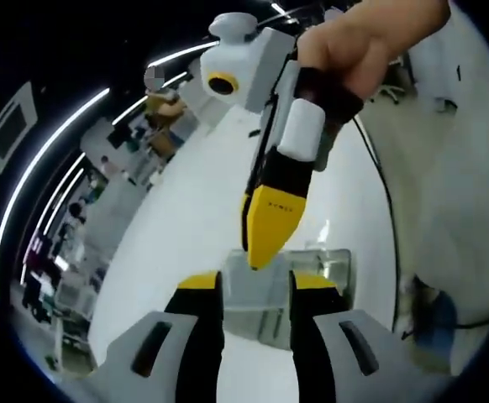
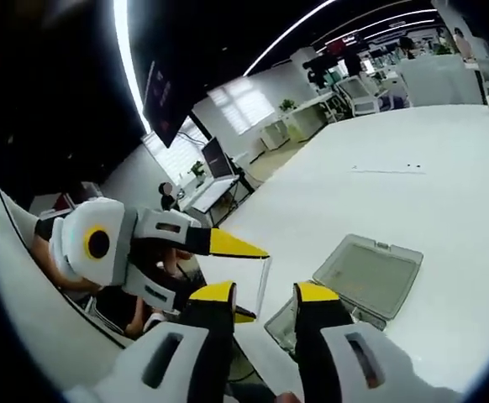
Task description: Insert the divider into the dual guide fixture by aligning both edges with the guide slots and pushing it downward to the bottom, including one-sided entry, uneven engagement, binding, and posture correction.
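A clear plastic box (image 1: 291, 294) is seen in the left gripper view, resting on the white tabletop (image 1: 194, 210) just ahead of the left claw (image 1: 257, 290). In the right gripper view the box (image 2: 316, 319) is shown with its clear hinged lid (image 2: 369, 273) thrown open and laid flat on the tabletop (image 2: 412, 168). A thin clear divider (image 2: 261, 281) is seen standing on edge between the two claws; its outline is faint.

The left claw is held apart, its yellow-tipped jaws on either side of the box's near wall. The right claw (image 2: 265, 294) is likewise held apart, with the box just beyond its tips. Whether either claw presses on the divider cannot be told.

In the left gripper view the right claw (image 1: 265, 227), gripped by a hand (image 1: 370, 38), is pointed down over the box. Desks (image 2: 328, 109) and chairs are seen beyond the tabletop.
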